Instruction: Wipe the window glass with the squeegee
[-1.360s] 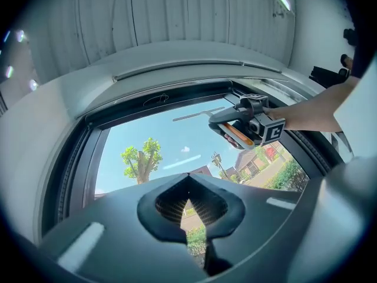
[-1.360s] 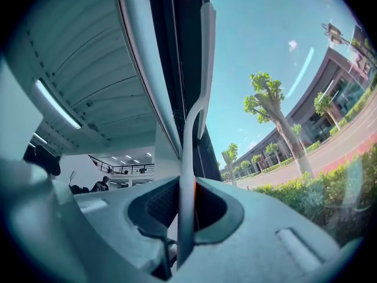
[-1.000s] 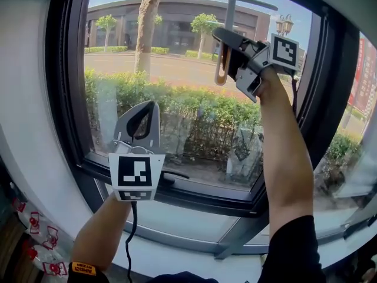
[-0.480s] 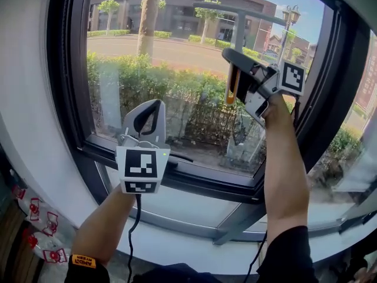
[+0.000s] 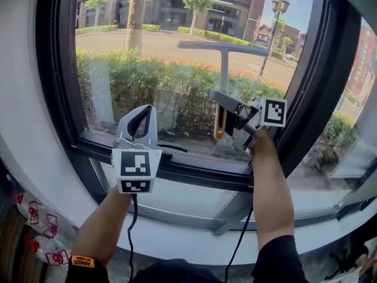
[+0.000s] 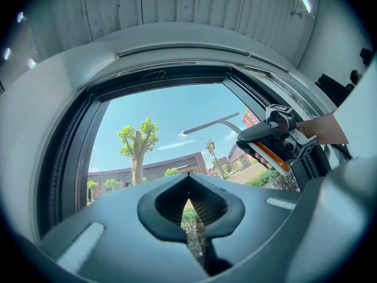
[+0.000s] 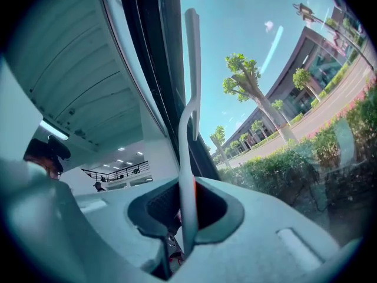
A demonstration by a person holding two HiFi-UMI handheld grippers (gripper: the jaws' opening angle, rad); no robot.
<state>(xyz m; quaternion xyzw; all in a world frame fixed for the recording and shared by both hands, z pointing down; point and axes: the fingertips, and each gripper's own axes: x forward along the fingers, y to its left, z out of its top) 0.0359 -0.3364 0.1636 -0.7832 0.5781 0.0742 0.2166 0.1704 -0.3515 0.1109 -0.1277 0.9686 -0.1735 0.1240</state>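
Outside: hedge [image 5: 165,93], tree trunk [image 5: 136,16] (pale bark), building [image 5: 171,7], street lamp [image 5: 277,6] upper right.

Gripping the squeegee [image 5: 224,69] by its handle with the right gripper [image 5: 226,115], blade level against the window glass [image 5: 147,81]. Hovering with the left gripper [image 5: 137,117], jaws together, before the lower window frame [image 5: 194,173].

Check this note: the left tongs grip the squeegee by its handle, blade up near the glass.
Wrong tongs. The right tongs grip the squeegee by its handle, blade up near the glass; the right gripper view shows the handle clamped between them. The left tongs hold nothing.
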